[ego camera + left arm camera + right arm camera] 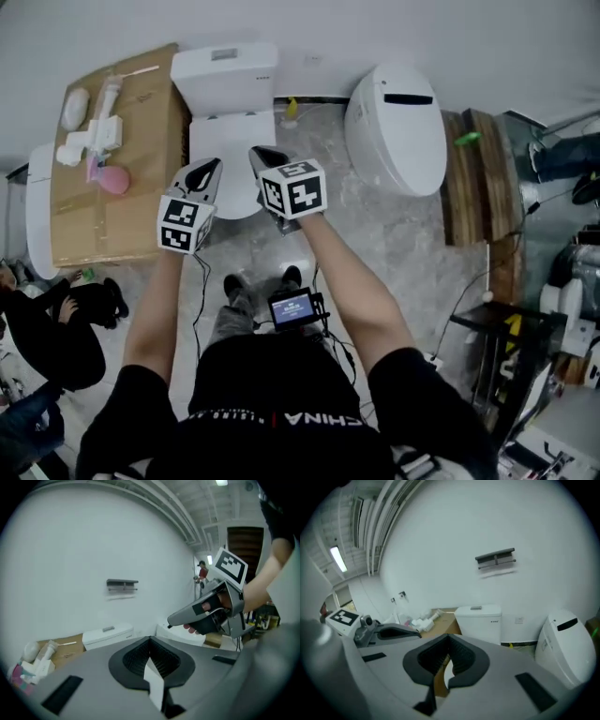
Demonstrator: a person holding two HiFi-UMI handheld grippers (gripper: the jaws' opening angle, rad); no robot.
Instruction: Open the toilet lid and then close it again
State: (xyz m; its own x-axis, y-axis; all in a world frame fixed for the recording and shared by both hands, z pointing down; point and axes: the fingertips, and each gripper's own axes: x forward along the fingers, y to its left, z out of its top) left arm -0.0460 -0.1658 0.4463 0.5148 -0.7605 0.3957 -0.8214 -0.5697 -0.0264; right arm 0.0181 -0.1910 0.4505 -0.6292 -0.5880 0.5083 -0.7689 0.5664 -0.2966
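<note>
The left gripper (210, 167) and right gripper (260, 154) (jaws together on both, nothing held) are best lowered squarely to the toilet lid (228, 136) before it is lifted.

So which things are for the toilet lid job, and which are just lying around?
For the job: the toilet lid on the middle toilet, the left hand-held gripper and the right hand-held gripper, both shut and empty.
Just lying about: the other toilet at the right, the cardboard with a pink thing on it, the wooden planks.
</note>
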